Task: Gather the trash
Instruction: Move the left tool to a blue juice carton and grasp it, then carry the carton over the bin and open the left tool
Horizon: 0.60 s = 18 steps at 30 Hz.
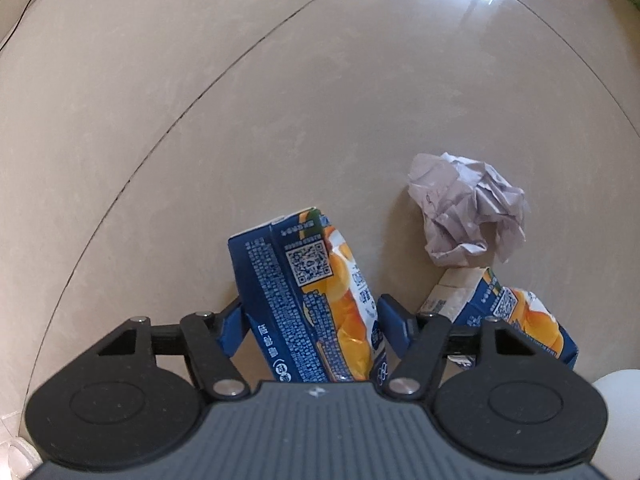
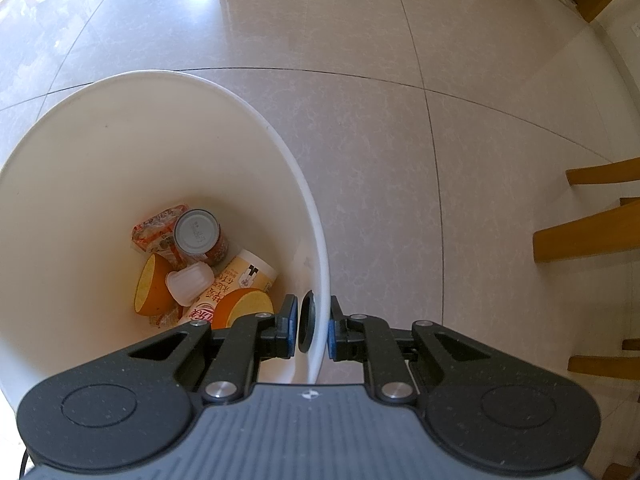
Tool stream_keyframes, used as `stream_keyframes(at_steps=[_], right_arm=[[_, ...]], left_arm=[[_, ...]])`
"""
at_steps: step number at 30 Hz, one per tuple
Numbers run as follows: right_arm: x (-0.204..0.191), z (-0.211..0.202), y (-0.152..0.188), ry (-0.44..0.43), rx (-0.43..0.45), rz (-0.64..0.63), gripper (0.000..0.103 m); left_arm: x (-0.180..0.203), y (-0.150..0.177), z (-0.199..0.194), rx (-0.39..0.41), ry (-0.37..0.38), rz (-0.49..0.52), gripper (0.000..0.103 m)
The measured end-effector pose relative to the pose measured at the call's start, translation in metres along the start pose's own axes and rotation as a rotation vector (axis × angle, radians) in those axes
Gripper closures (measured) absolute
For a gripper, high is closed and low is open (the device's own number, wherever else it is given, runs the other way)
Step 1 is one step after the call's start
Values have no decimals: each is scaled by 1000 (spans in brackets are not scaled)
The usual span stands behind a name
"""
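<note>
Down at floor level: the pale tiled floor (image 1: 280, 80) fills both views, dark grout lines curving across it. In the right wrist view the big white bin (image 2: 120, 140) takes the nine o'clock half, and wooden chair legs (image 2: 592, 236) stand out at three o'clock.

The right gripper (image 2: 313, 330) is clamped narrow on the bin's wall at six o'clock, one blue pad inside, one outside, with a dark round fitting on the inner wall between them.

Inside the bin, toward seven o'clock, the haul so far: a cream paper cup (image 2: 236, 284) lying on its side, a red can (image 2: 200, 236) bottom-up toward the camera, two orange halves (image 2: 154, 286), a red snack wrapper (image 2: 156, 228) and a small white plastic piece (image 2: 190, 282).

Over to the left wrist view: the left gripper (image 1: 312, 320) sits half open around a blue-and-orange juice carton (image 1: 308, 300) at six o'clock. Both blue pads flank the carton; whether they press on it yet I cannot tell. A second juice carton (image 1: 512, 312) lies at four o'clock, just beside the right-hand finger, and a crumpled paper ball (image 1: 468, 216) sits at two o'clock from the carton, touching the second one's top.
</note>
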State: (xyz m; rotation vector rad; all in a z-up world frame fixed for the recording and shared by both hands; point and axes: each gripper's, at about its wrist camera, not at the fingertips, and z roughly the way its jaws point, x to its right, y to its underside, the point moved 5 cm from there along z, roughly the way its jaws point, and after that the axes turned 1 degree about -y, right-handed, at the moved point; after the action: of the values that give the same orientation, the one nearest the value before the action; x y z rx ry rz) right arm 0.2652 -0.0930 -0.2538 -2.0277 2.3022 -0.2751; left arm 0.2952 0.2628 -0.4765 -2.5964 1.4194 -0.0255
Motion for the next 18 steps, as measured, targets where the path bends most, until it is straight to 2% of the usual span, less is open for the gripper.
stream_keyframes(at_steps=[6, 8, 18], right_arm=[[-1, 0, 0, 1, 1, -1, 85], [0, 0, 0, 1, 0, -1, 85], [-1, 0, 1, 3, 4, -3, 85]], left_arm=[[-7, 7, -14, 22, -4, 74, 38], [-6, -1, -20, 25, -4, 109, 39], [5, -4, -89, 79, -14, 363, 45]])
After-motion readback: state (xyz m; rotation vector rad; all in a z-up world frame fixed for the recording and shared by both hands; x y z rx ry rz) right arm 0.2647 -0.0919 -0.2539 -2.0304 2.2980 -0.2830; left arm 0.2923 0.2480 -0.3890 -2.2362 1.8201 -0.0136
